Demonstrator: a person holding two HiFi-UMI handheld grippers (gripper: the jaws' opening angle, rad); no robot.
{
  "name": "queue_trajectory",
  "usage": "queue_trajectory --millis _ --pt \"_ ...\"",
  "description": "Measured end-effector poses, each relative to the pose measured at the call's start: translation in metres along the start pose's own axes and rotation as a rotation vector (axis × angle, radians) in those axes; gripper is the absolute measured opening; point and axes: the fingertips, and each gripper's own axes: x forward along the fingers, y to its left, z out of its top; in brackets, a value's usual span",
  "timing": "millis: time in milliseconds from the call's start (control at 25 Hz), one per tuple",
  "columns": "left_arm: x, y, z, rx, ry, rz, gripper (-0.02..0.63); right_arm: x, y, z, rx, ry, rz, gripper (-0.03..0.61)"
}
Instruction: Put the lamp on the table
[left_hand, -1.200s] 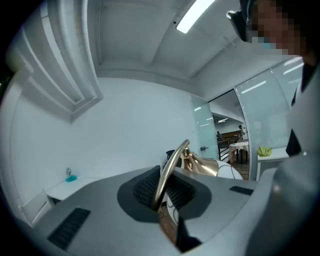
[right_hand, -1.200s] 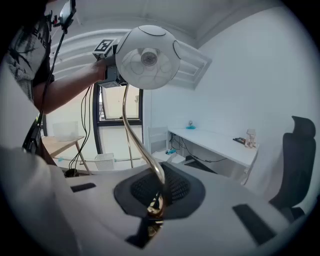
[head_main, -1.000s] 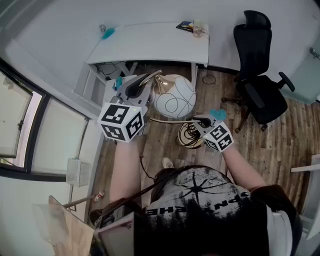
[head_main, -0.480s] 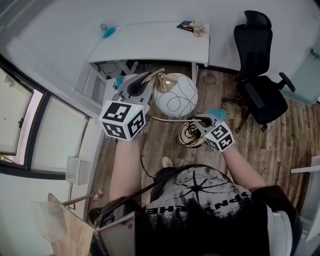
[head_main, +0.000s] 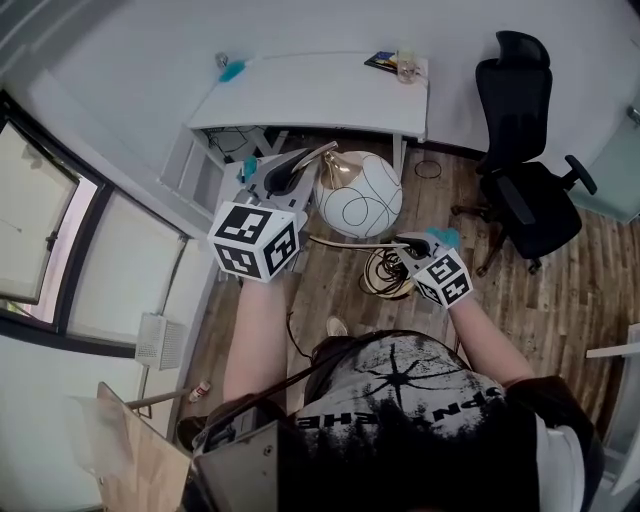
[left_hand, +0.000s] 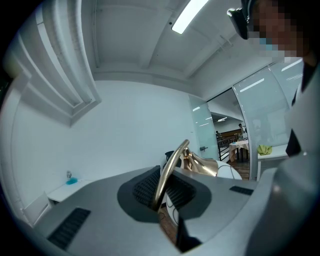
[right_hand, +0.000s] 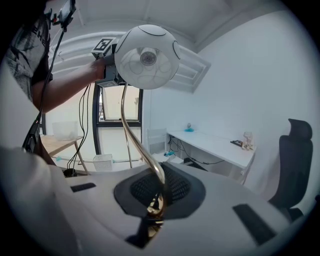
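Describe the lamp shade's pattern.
The lamp shade is white with thin black looping lines; clearest in the head view.

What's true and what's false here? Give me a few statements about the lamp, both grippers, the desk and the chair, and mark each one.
1. The left gripper is shut on the lamp's thin curved brass stem. True.
2. The white globe shade with black line drawing rests on the white desk. False: the grippers hold it short of the desk, over the wooden floor.
3. The right gripper is open and empty. False: it is shut on the brass stem lower down.
4. The black office chair stands to the right of the white desk. True.
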Motion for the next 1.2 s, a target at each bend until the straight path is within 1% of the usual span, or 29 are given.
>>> queue_trajectory --millis 320,520,880,1040,1200 --pt "0.004 0.012 -0.005 -0.008 -0.001 -0.015 0.029 0.011 -0.002 0.0 0.004 0.013 -0.008 0.017" --pt "0.013 0.028 -0.002 -0.001 -0.016 -0.031 0.029 0.025 -0.013 0.009 -0.001 0.012 -0.029 0.017" --pt "0.029 0.082 -0.008 -0.01 -0.026 -0.051 0.029 0.074 -0.028 0.026 0.001 0.02 -0.049 0.017" --pt "0.037 0.115 -0.013 -0.016 -0.017 -0.06 0.029 0.104 -0.032 0.035 0.014 0.024 -0.062 0.018" --pt "0.048 0.148 -0.016 -0.019 -0.01 -0.089 0.029 0.133 -0.035 0.045 0.033 0.028 -0.085 0.018"
